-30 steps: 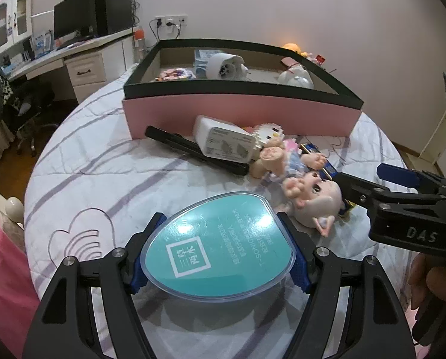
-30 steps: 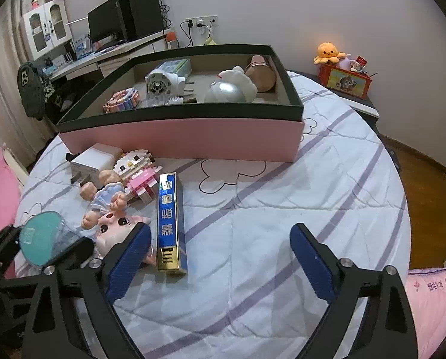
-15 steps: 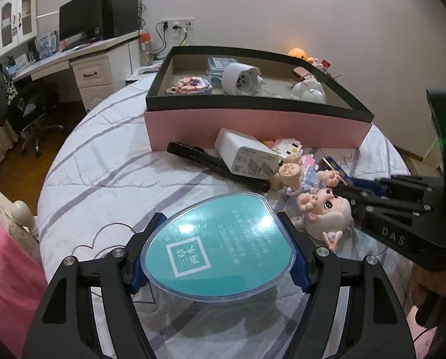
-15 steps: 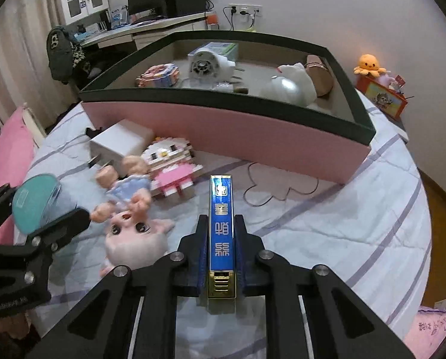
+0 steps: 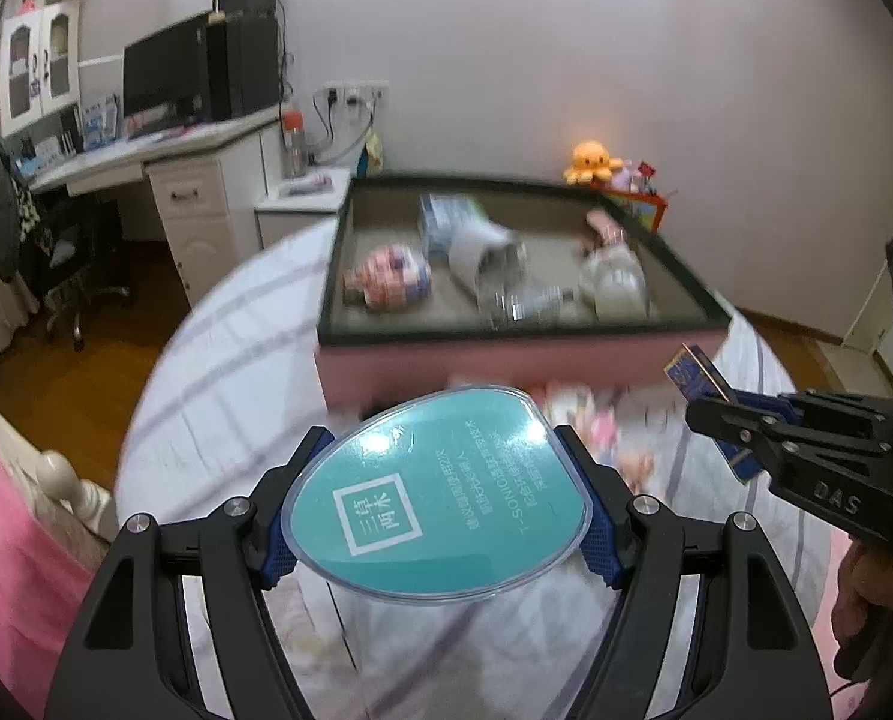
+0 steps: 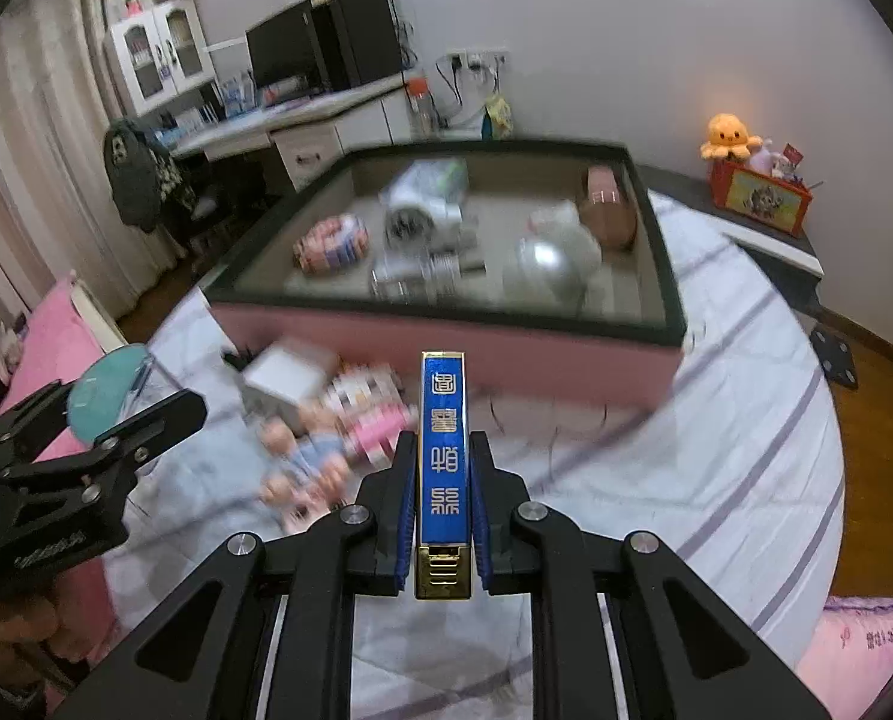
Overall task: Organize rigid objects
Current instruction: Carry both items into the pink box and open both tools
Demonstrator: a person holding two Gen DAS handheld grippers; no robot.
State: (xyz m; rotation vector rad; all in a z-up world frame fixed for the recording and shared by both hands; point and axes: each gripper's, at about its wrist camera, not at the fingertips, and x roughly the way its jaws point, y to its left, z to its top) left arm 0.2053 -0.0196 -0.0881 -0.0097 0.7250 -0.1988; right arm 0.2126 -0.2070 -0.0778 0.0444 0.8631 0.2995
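My left gripper [image 5: 437, 492] is shut on a teal oval case [image 5: 434, 495] with a clear rim, held above the bed. My right gripper [image 6: 443, 480] is shut on a narrow blue and gold box [image 6: 443, 456], lifted off the quilt. That blue box [image 5: 701, 381] and the right gripper [image 5: 746, 420] show at the right of the left wrist view. The left gripper [image 6: 116, 408] with the teal case [image 6: 107, 387] shows at the left of the right wrist view. A pink box with a dark rim [image 6: 665, 276] stands ahead and holds several items.
On the quilt before the pink box [image 5: 566, 360] lie a white charger block [image 6: 284, 375], a block-built figure [image 6: 374, 414] and dolls [image 6: 302, 468], all blurred. A desk [image 5: 146, 162] with a monitor stands far left. An orange plush [image 6: 731, 132] sits on a side table.
The right gripper closed on the blue and gold box and lifted it off the quilt. Both grippers rose and now look further into the pink box. The teal case stayed held.
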